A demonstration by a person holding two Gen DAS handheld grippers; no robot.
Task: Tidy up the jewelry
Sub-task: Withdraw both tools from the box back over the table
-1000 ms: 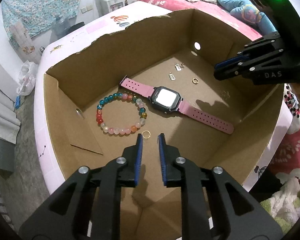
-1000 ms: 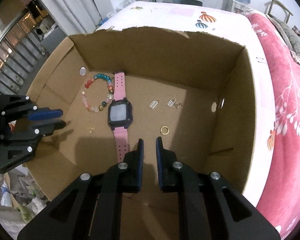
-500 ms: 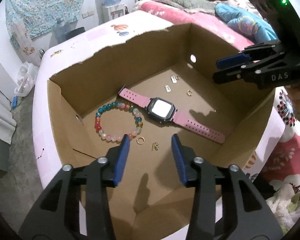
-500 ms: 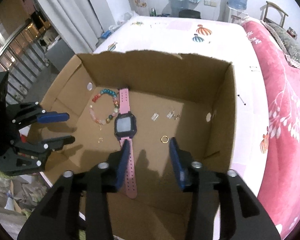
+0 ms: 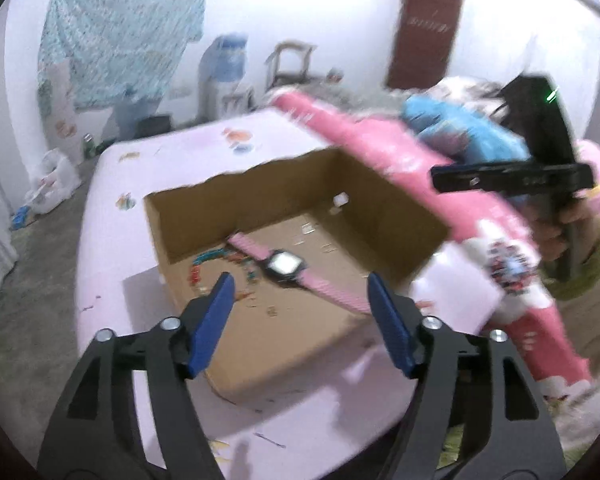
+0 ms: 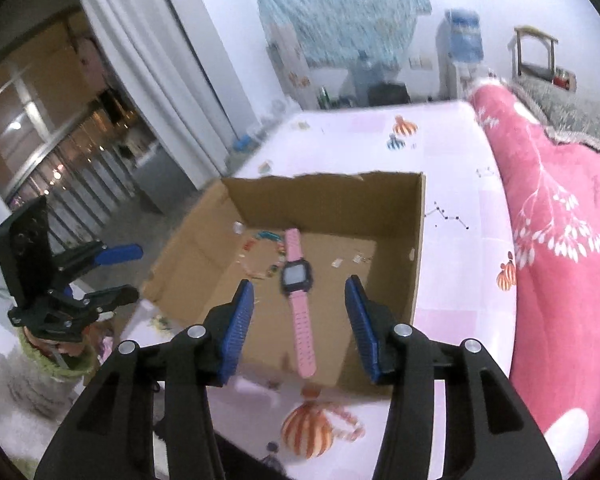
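**Jewelry laid out in the box, both grippers above it with nothing in them**

Pink patterned bedding point(image 6: 452, 160) covers the bed that carries an open cardboard box point(image 6: 418, 264), with a red quilt point(image 6: 560, 208) along the right side. Every piece that shows lies inside the box on its floor, so the job looks near its end, if not finished; whether any item is left outside I cannot tell. Toward the far left corner lies a beaded bracelet point(image 6: 260, 256). Just right of it a pink watch point(image 6: 296, 280) stretches from far to near. Further right sit a few small metal pieces point(image 6: 346, 262), too blurred to name. The left gripper point(image 5: 300, 312) and right gripper point(image 6: 298, 316) hang above the near wall, jaws spread and opening wider, nothing between them
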